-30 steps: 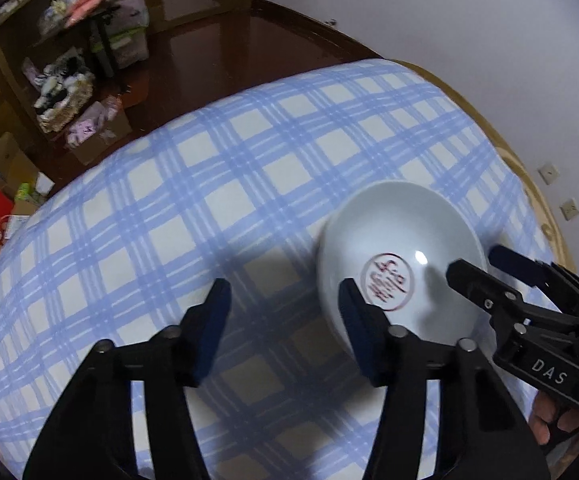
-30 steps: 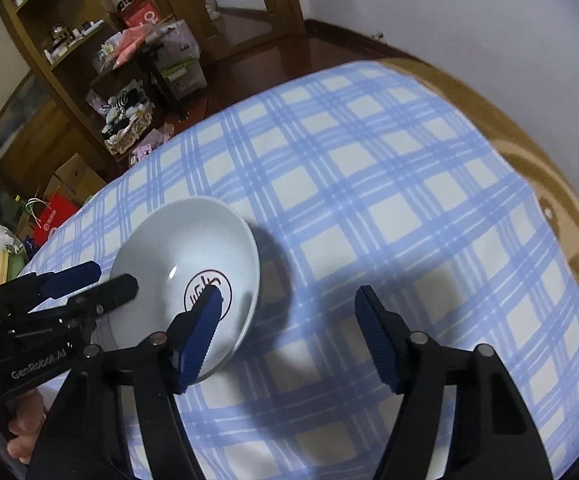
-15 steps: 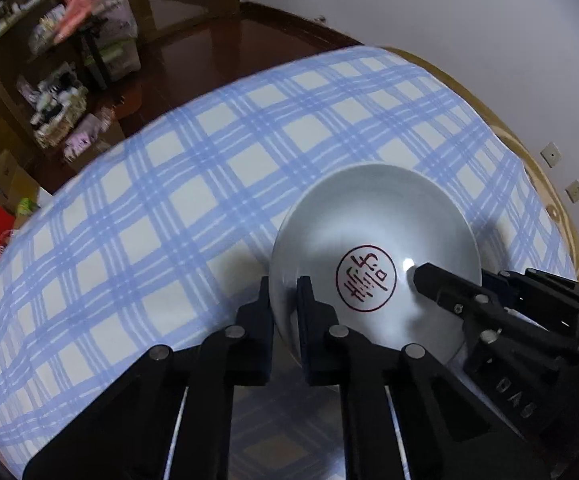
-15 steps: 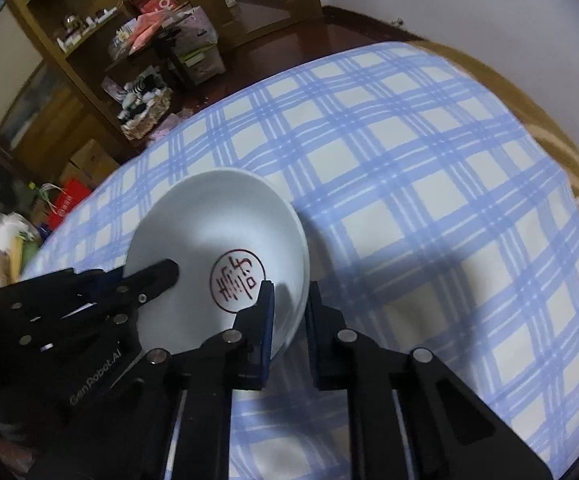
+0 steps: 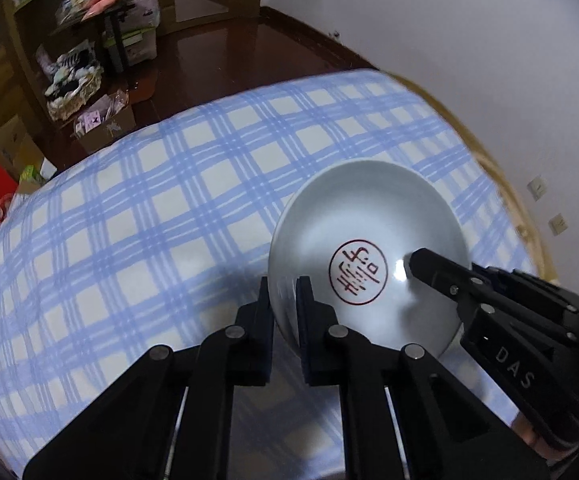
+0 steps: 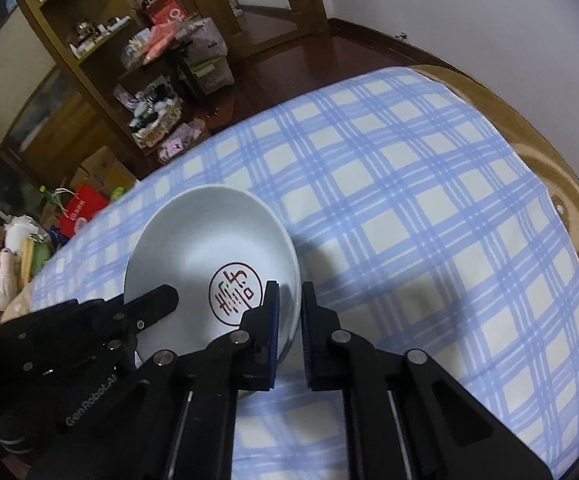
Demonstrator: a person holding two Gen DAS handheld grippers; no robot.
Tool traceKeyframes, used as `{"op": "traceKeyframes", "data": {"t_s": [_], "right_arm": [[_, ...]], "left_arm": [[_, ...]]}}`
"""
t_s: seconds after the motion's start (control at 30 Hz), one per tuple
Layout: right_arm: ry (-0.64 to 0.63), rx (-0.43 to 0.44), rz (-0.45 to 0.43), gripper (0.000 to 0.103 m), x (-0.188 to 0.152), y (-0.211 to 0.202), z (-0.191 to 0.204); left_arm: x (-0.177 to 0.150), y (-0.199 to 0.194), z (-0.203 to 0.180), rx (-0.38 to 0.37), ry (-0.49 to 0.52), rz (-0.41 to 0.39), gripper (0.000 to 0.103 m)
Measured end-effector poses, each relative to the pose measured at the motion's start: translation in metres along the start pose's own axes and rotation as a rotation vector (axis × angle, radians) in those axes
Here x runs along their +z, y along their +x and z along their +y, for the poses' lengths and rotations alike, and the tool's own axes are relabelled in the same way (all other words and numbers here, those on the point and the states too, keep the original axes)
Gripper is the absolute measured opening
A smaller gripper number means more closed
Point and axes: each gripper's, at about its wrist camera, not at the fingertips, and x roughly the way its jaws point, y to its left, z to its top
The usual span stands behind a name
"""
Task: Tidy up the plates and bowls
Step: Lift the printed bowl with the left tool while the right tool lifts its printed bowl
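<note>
A pale grey-white bowl [image 5: 373, 216] with a red seal mark inside hangs just above the blue-checked tablecloth [image 5: 149, 208]. My left gripper [image 5: 283, 292] is shut on the bowl's left rim, one finger inside and one outside. My right gripper [image 6: 289, 300] is shut on the opposite rim of the same bowl [image 6: 205, 240]. In the left wrist view the right gripper [image 5: 417, 260] reaches in from the lower right; in the right wrist view the left gripper [image 6: 165, 296] reaches in from the lower left. The bowl's underside is hidden.
The round table's wooden edge [image 6: 549, 184] shows beyond the cloth near a white wall with sockets [image 5: 537, 188]. Off the far side stand wooden shelves [image 6: 69, 52], cardboard boxes [image 5: 105, 128] and a red bag [image 6: 83, 208] on a dark floor.
Both grippers went from wide open beside the bowl to shut on its opposite rims. The bowl has since risen slightly off the cloth, and its shadow now shows beneath it.
</note>
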Motion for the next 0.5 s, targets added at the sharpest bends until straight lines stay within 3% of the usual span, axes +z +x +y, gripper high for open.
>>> {"op": "traceKeyframes", "data": {"t_s": [0.5], "right_arm": [[-0.102,0.022,-0.096,0.011,-0.033,-0.088,0.072]], "left_arm": [[-0.040,-0.112,0.026,-0.002,-0.022,-0.064,0.010]]}}
